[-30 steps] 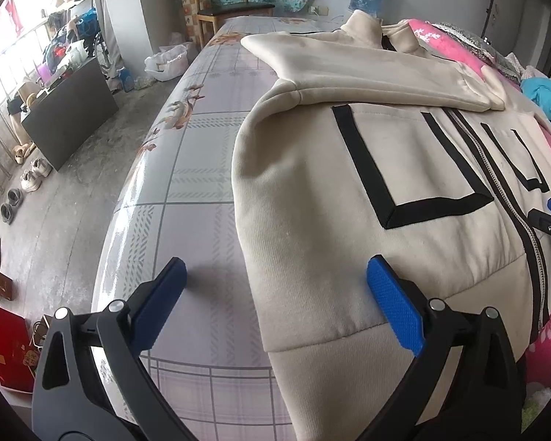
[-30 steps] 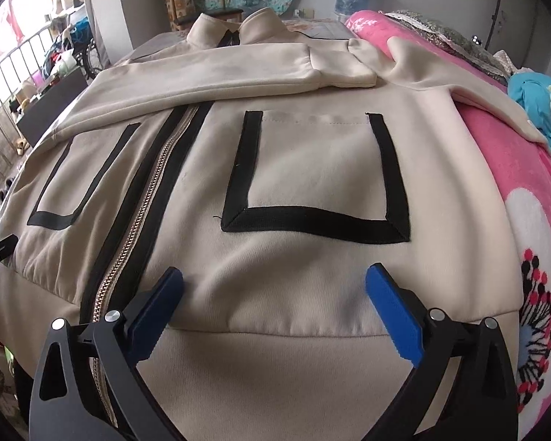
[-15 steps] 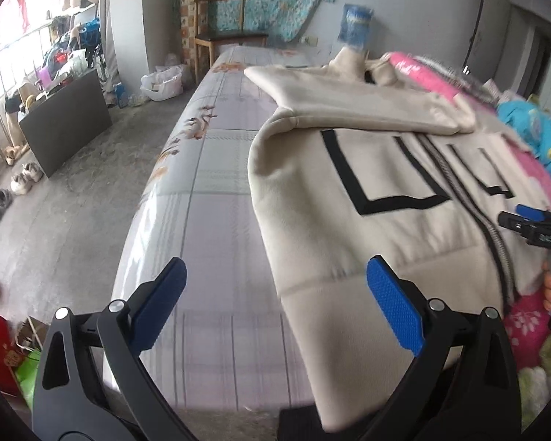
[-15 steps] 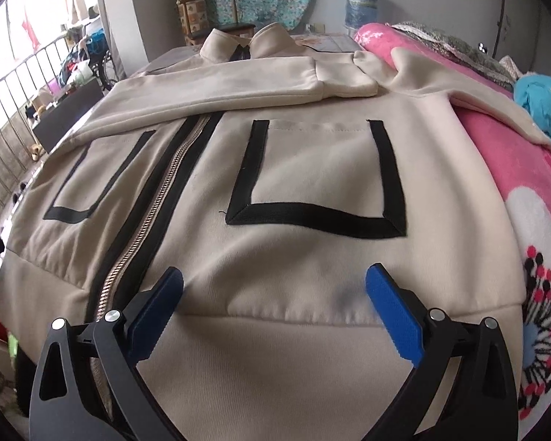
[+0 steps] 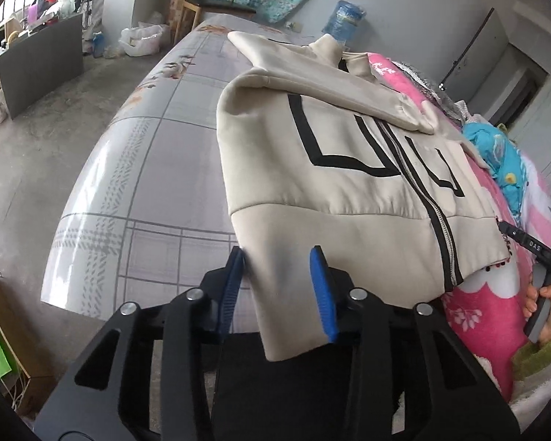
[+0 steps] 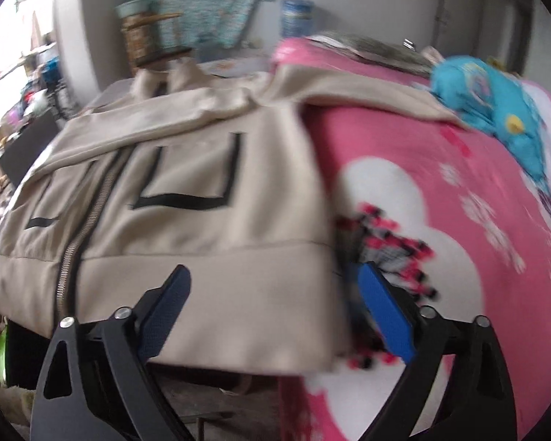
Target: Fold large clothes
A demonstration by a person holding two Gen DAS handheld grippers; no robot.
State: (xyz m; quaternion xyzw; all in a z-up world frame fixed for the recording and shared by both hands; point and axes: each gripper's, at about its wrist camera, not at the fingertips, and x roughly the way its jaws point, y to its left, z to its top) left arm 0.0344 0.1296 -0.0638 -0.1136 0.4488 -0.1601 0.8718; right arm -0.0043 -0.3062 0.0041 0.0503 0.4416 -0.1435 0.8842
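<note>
A beige zip jacket (image 5: 334, 191) with black pocket outlines lies face up on the bed, one sleeve folded across its chest. My left gripper (image 5: 279, 283) has narrowed its jaws around the jacket's near left hem corner, with the cloth between the blue pads (image 5: 321, 286). My right gripper (image 6: 275, 312) is open wide, its jaws straddling the jacket's (image 6: 187, 198) near right hem corner. The right gripper also shows at the right edge of the left wrist view (image 5: 532, 248), held by a hand.
A grey patterned sheet (image 5: 147, 169) covers the bed's left half and a pink floral blanket (image 6: 459, 228) its right half. A blue garment (image 6: 488, 95) lies on the blanket. A chair (image 5: 209, 3), a water jug and clutter stand beyond.
My left gripper moved down to the hem corner and narrowed its jaws around it. My right gripper swung right to the other hem corner; its view is motion-blurred.
</note>
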